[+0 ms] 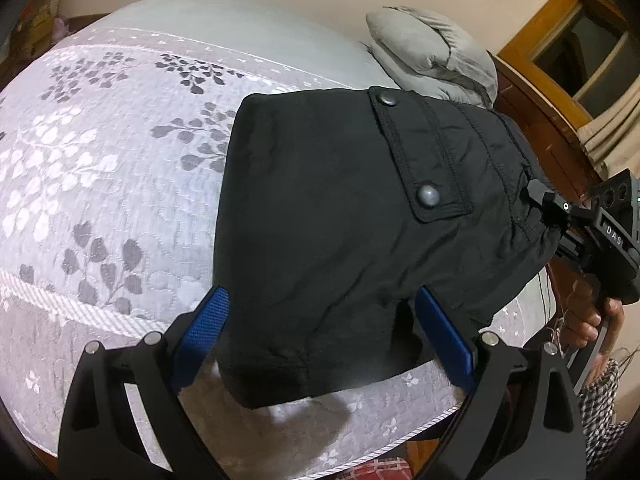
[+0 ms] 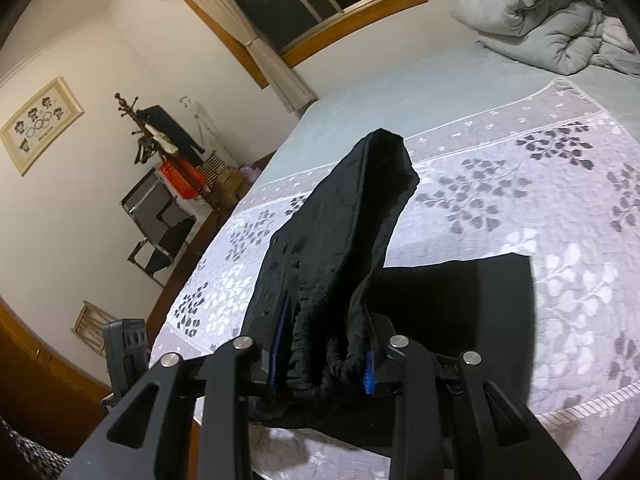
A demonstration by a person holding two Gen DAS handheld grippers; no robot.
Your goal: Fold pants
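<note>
Black pants (image 1: 340, 232), folded into a thick bundle with a snap-button pocket flap on top, are held up over the bed's near edge. My left gripper (image 1: 320, 312) is shut on the pants' lower folded edge; its blue pads (image 1: 200, 332) flank the cloth. My right gripper (image 2: 324, 344) is shut on the gathered elastic waistband (image 2: 320, 360), and it also shows in the left wrist view (image 1: 552, 204) at the pants' right side. In the right wrist view the pants (image 2: 340, 220) rise ahead of the fingers, with another black part (image 2: 460, 300) lying flat on the bed.
The bed carries a white leaf-patterned cover (image 1: 100, 180). A grey rolled duvet (image 1: 432, 56) lies at the head end, also in the right wrist view (image 2: 540, 12). A coat rack and chairs (image 2: 164, 184) stand beside the bed. A wooden window frame (image 2: 280, 4) is on the wall.
</note>
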